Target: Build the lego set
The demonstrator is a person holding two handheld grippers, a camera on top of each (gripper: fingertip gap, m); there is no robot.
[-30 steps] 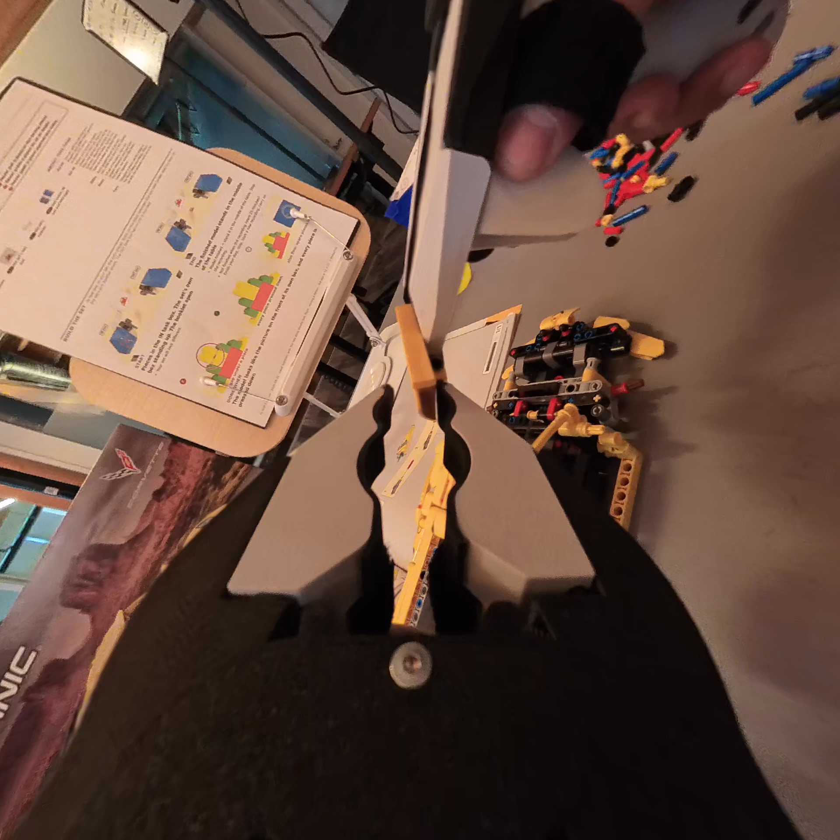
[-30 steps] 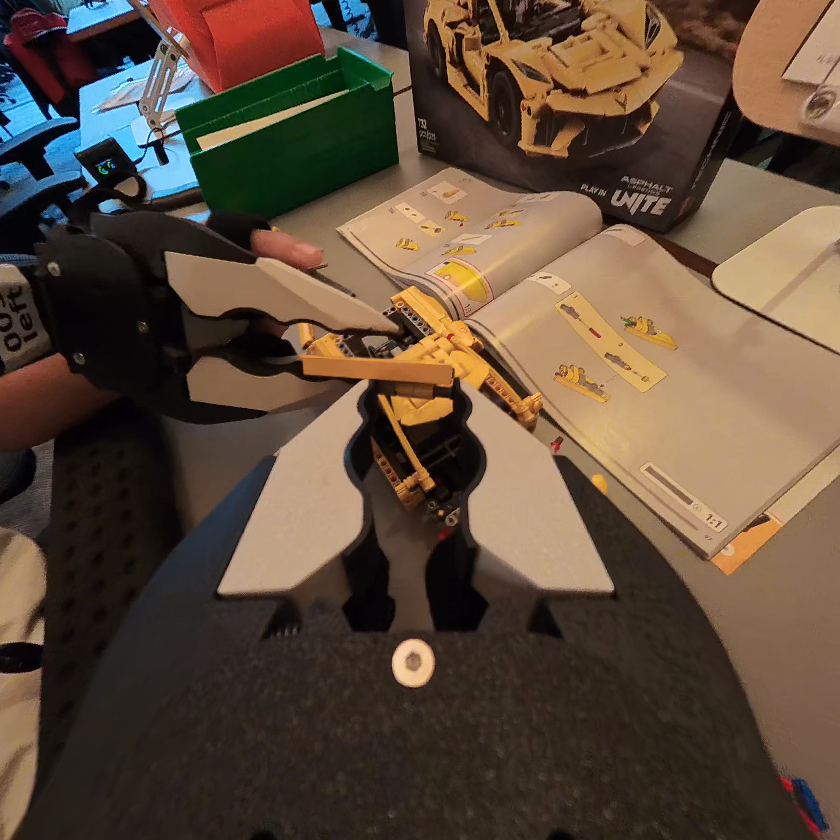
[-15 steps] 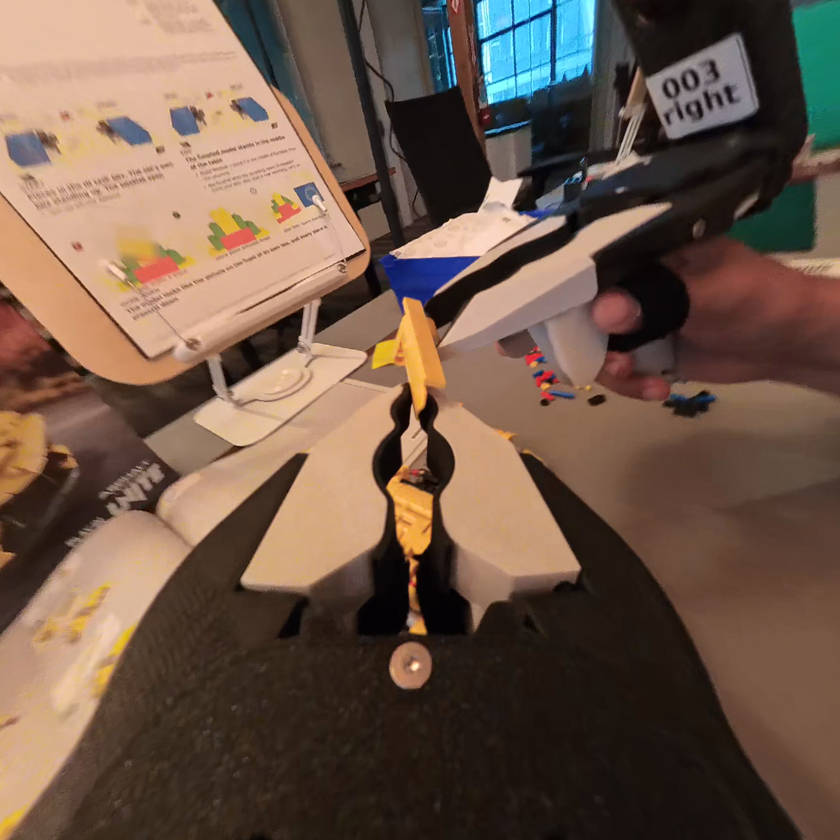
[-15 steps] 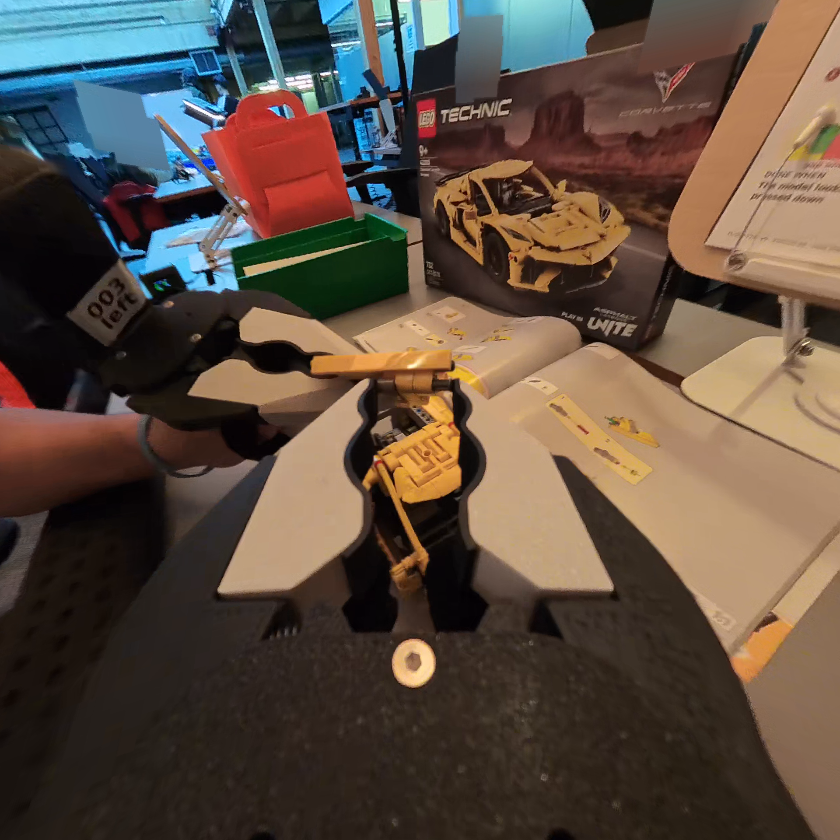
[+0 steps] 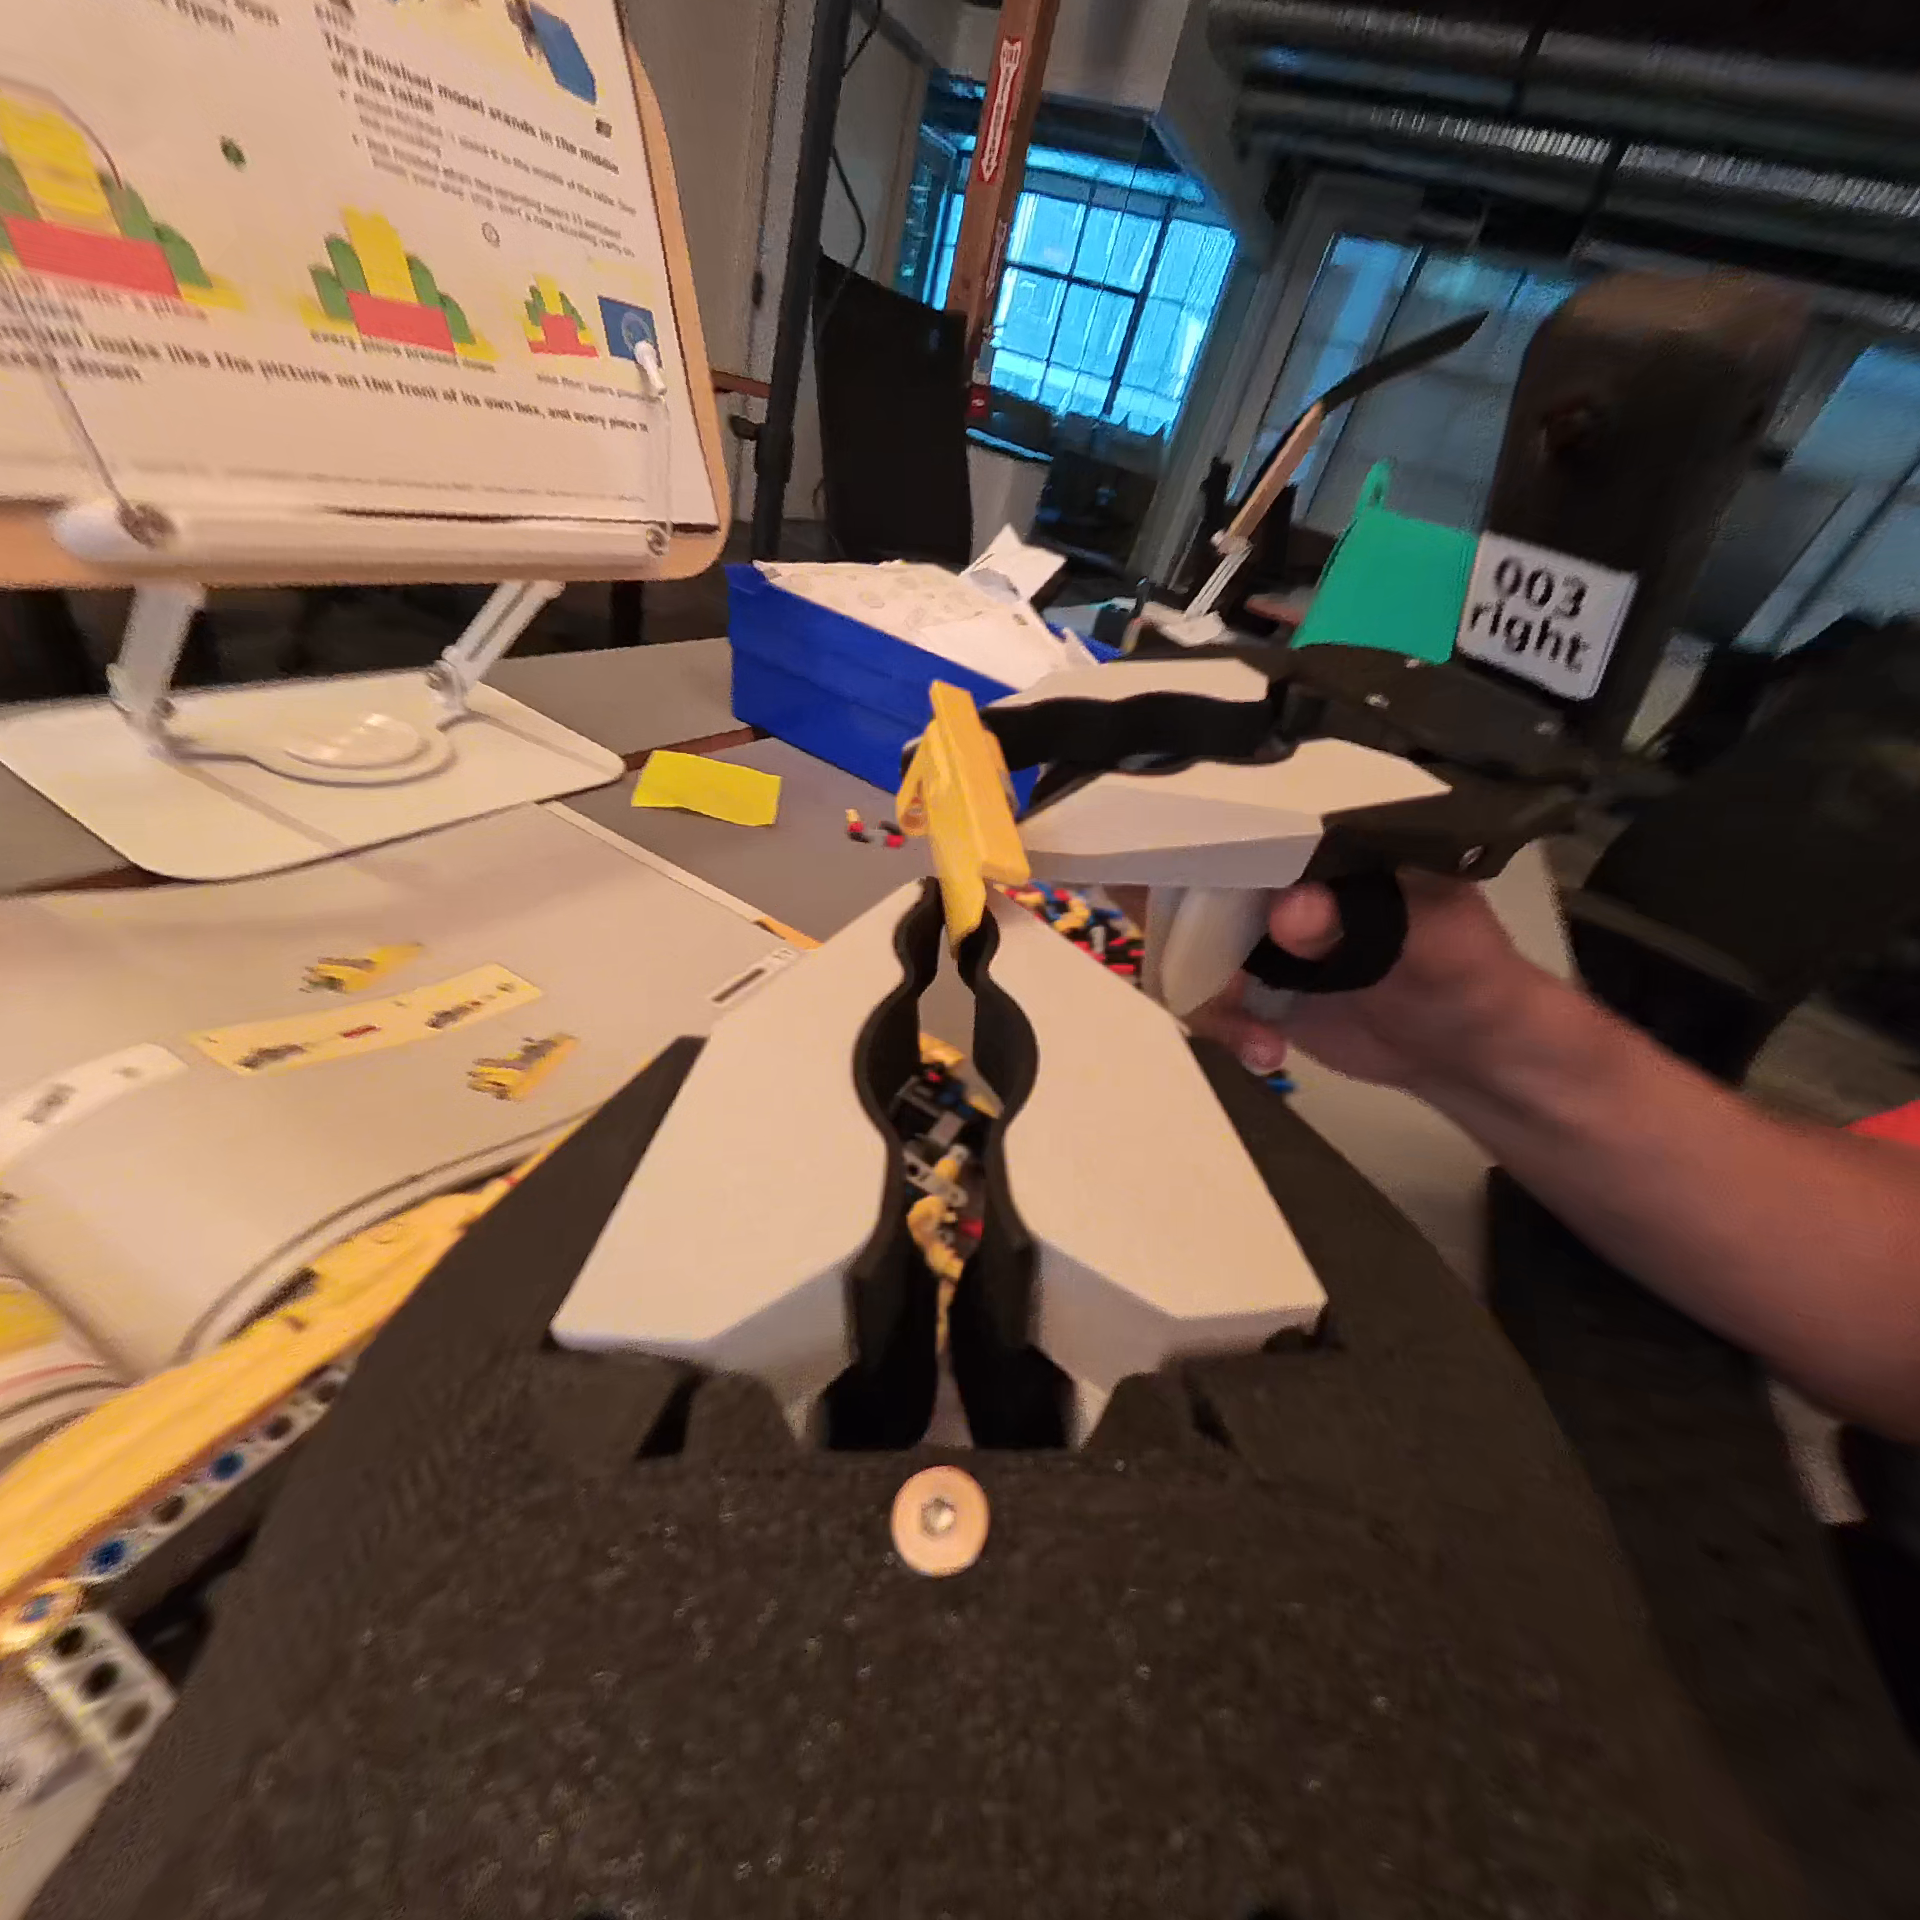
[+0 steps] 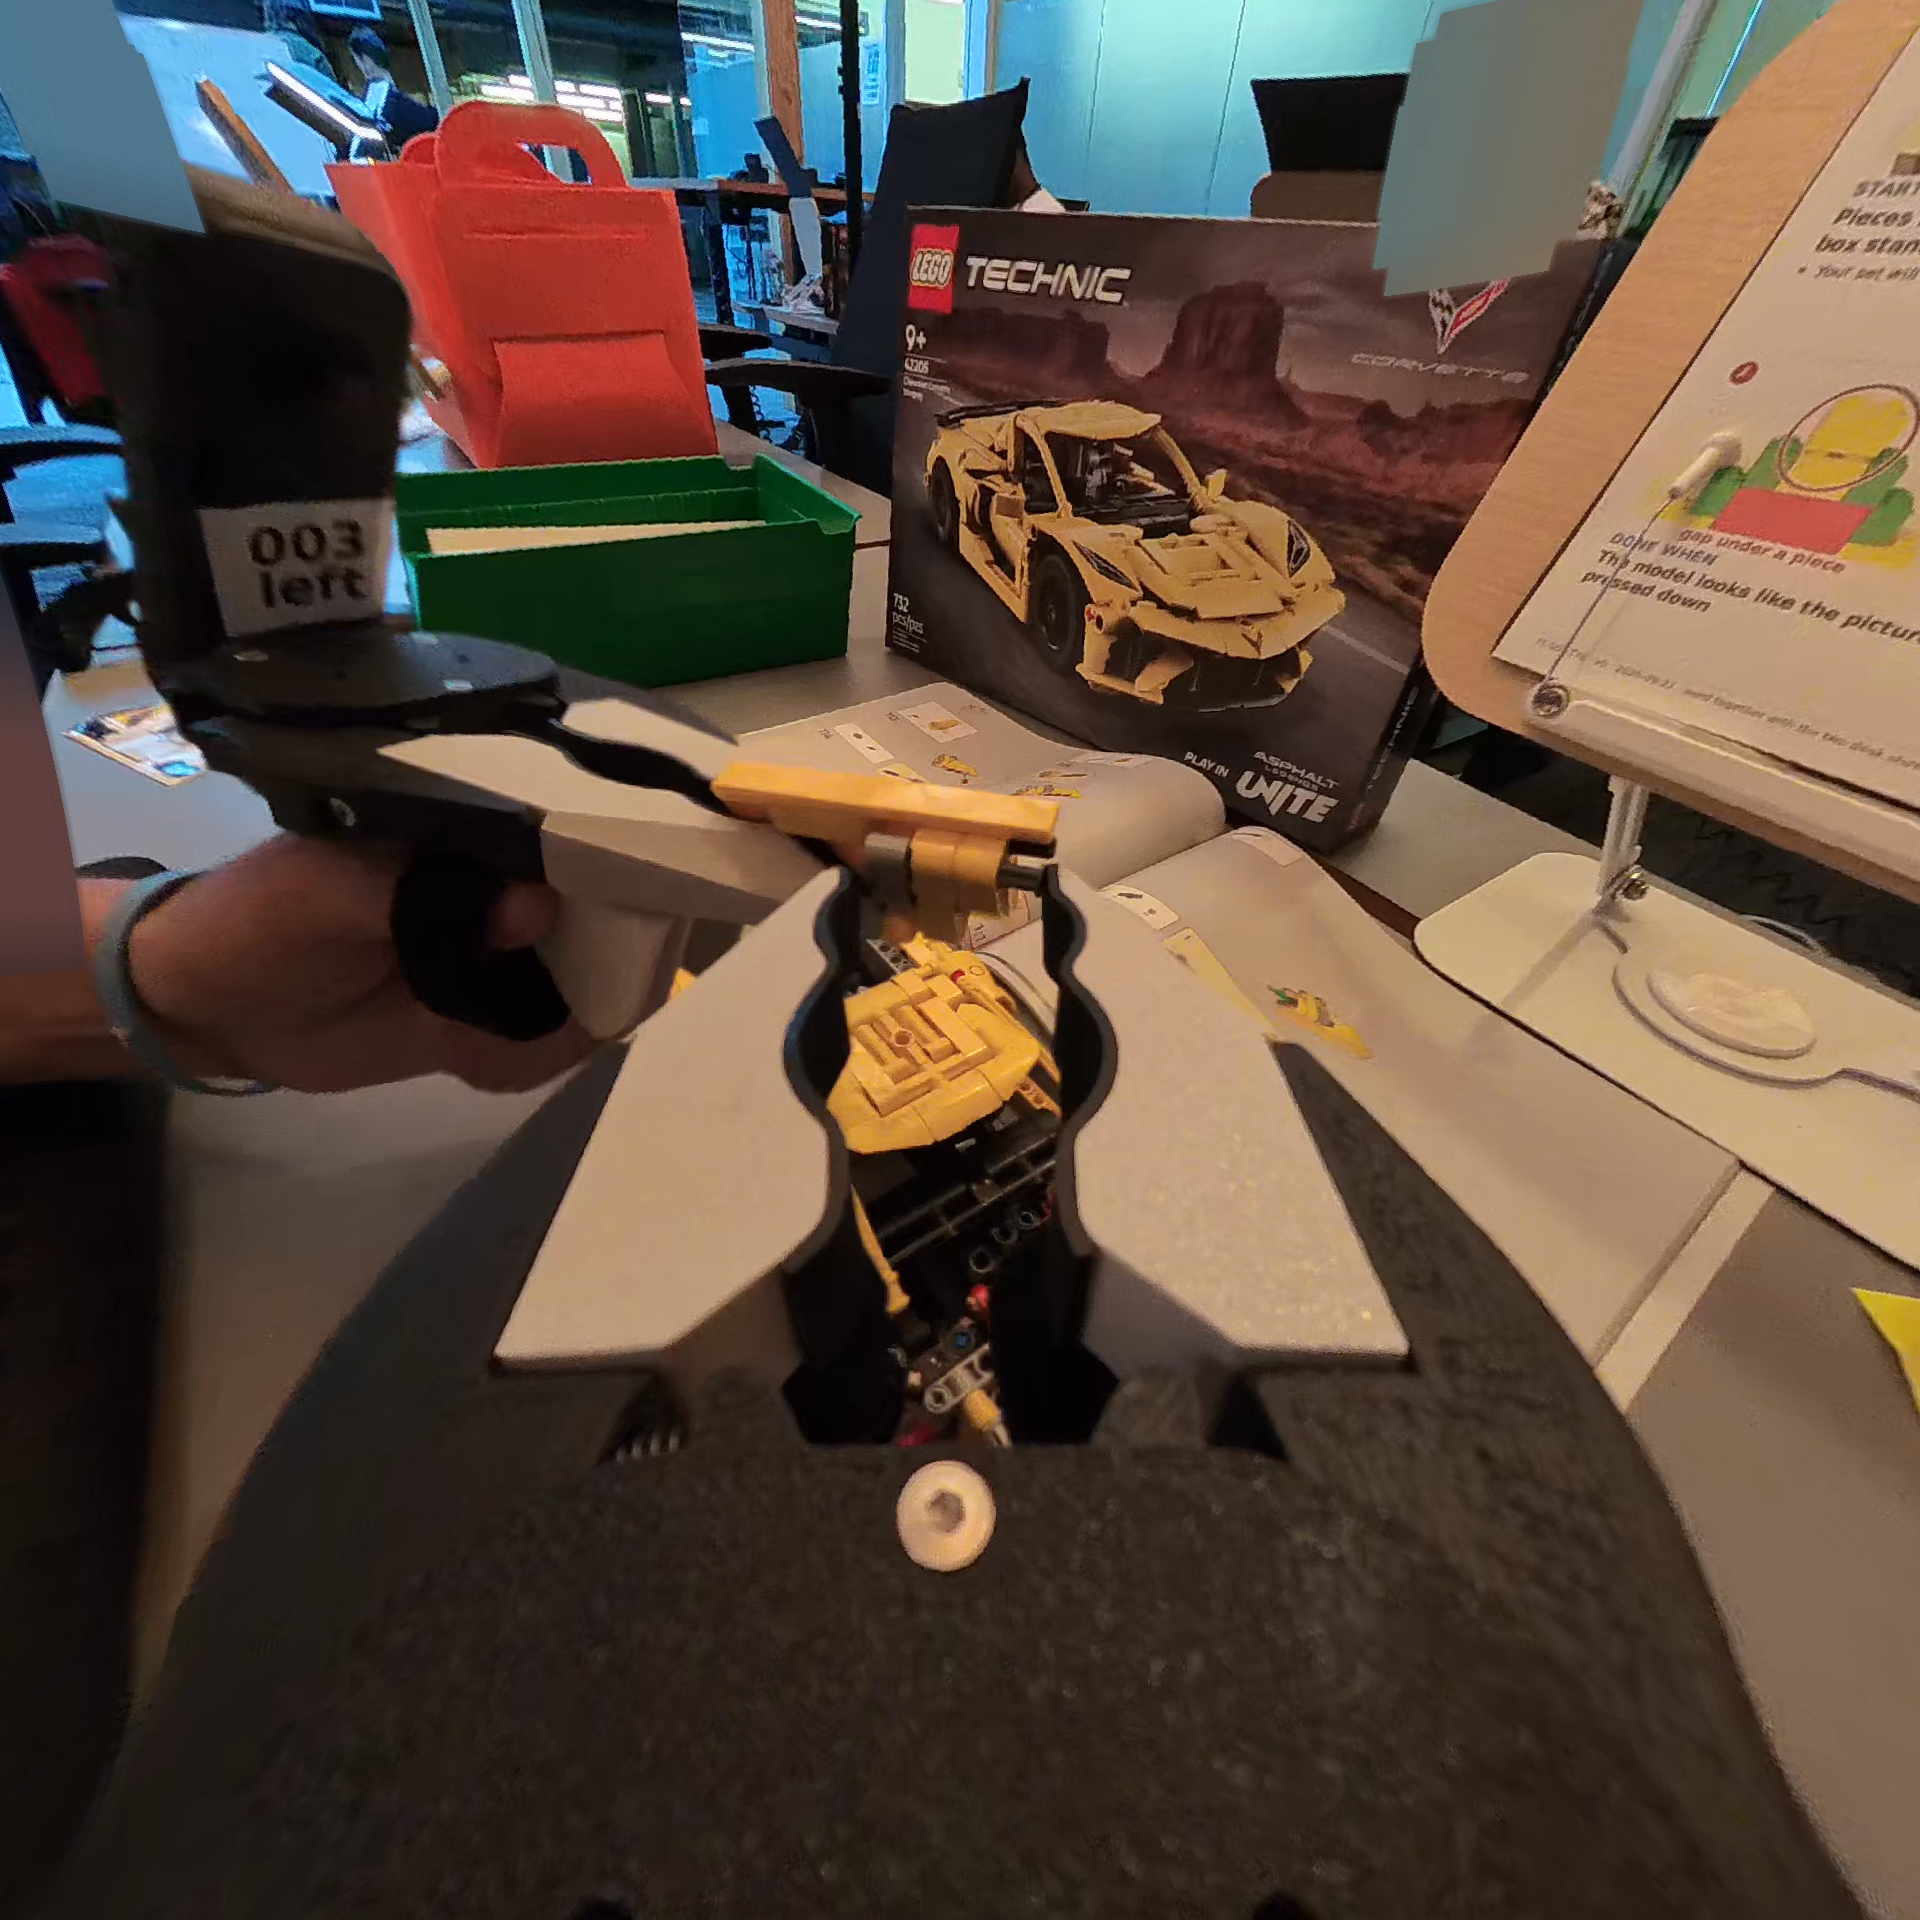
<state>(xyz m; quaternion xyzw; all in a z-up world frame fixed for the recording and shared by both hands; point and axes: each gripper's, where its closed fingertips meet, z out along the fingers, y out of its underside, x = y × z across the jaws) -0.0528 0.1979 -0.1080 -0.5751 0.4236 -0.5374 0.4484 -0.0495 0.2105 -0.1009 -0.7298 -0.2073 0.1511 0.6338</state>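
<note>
Yellow lego panel (image 5: 961, 805) pinched between both hand-held gripper tips, above table

Grey table (image 5: 727, 862): manual (image 5: 312, 1039), bins (image 6: 634, 582)

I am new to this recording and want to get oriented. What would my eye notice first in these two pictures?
First, the flat yellow plastic Lego panel held in mid-air in the centre, gripped by both the left tongs and the right tongs. Behind it, standing on the grey table, is the dark cardboard set box with a yellow sports car picture. To its left sit a green plastic bin and an orange bag.
</note>
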